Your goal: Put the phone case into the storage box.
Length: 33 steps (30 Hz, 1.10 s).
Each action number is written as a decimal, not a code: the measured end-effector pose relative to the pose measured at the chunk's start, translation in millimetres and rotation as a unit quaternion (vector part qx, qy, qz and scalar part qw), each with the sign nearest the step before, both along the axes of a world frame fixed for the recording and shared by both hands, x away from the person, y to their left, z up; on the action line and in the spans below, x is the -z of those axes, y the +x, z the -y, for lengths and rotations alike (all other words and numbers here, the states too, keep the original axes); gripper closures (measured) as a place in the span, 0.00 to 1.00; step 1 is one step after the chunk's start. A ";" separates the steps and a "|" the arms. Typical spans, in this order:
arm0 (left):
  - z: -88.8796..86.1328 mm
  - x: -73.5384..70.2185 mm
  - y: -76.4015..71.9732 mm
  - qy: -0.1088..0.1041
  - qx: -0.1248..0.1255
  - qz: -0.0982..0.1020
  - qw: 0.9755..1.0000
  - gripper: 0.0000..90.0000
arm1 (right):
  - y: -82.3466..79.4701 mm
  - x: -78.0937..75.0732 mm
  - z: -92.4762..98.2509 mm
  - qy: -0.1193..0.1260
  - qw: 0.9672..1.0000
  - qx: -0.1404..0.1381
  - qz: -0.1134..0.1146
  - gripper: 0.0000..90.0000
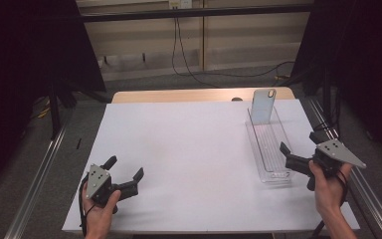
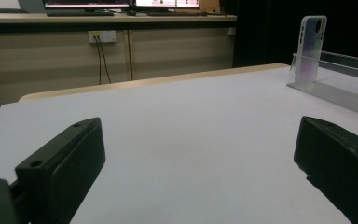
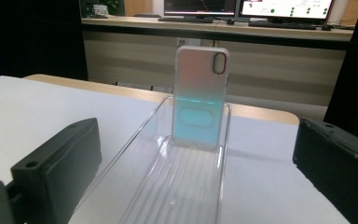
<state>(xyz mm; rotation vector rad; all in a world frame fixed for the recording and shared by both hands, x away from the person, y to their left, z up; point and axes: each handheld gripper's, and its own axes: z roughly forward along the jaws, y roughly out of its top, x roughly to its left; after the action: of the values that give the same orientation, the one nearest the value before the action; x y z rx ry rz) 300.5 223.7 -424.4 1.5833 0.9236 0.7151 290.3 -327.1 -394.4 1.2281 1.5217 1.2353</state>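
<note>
1. The phone case (image 3: 199, 95) stands upright at the clear tray's (image 1: 281, 172) far end, near the tabletop's (image 1: 189, 149) far right corner.
2. I judge it light, slick, bendy — pinch its side edges.
3. My right gripper (image 1: 291, 155) and left gripper (image 1: 127, 175) are both spread, empty.

Tray (image 1: 270, 149) lies on the right half of the tabletop (image 1: 189, 149), long axis running near to far; phone case (image 1: 263, 105) stands upright in the tray's far end, leaning on the far wall. Left tool (image 1: 127, 175) sits at the near left corner of the tabletop, well apart from the tray, with bare tabletop between them. Right tool (image 1: 291, 162) sits at the near right, just beside the tray's near end, with the case far beyond it.
</note>
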 end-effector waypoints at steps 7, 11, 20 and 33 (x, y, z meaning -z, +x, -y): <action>-1.3 -0.1 -2.1 0.002 -0.009 -0.001 1.000 0.02 | -14.1 9.6 -2.7 0.005 1.000 0.000 0.002 0.00; -2.7 -1.4 -4.2 0.003 -0.019 0.005 1.000 0.03 | -23.0 10.3 -4.2 0.004 1.000 -0.001 0.005 0.00; -3.6 -0.5 -7.3 0.017 -0.030 -0.004 0.999 0.03 | -39.3 19.9 -1.0 0.003 1.000 0.007 -0.014 0.00; -6.7 0.6 -21.2 0.038 -0.038 -0.007 0.999 0.03 | -59.8 42.4 -4.2 -0.001 1.000 0.025 -0.017 0.00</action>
<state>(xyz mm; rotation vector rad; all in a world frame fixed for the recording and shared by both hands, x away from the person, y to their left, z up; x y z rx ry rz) 279.3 230.4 -425.0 1.6291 0.9804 0.8019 230.5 -322.9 -436.8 1.2834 1.5073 1.1852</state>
